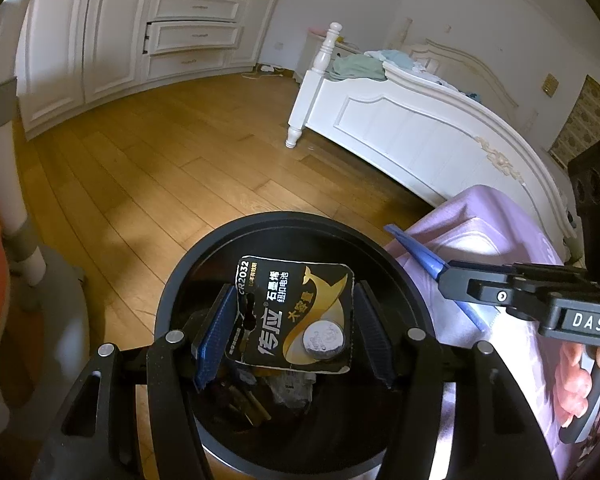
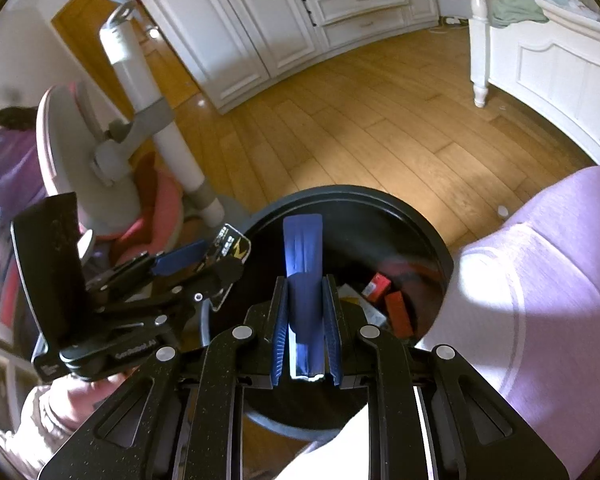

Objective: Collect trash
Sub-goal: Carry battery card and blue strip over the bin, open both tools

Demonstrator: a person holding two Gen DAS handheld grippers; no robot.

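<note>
A battery card (image 1: 292, 316) is held by the left gripper (image 1: 294, 322) directly over the open mouth of a black bin (image 1: 172, 288) standing on the wooden floor (image 1: 148, 168). The card is black and gold with a coin cell still set in it, and it spans the gap between the jaws. The left pad lies against one edge; on the other side a sliver of space seems to show, so it cannot be told for certain whether the card is still clamped or merely resting between slackened jaws.

The right gripper (image 2: 306, 344) is also poised above the bin, with a dark blue strip (image 2: 303, 280) standing upright between its narrowly set jaws. The blue pads sit close along both sides of the strip, though a firm pinch cannot be confirmed. Inside the bin, earlier rubbish is visible: red boxes (image 2: 384, 296) and scraps of paper.

The step in hand is judged to be the drop: both pieces have been brought over the container and remain to be let go. The next move calls for the jaws to be spread wide enough that each item falls clear inside the rim, the card being broad enough that it could catch on a pad and hang.
</note>
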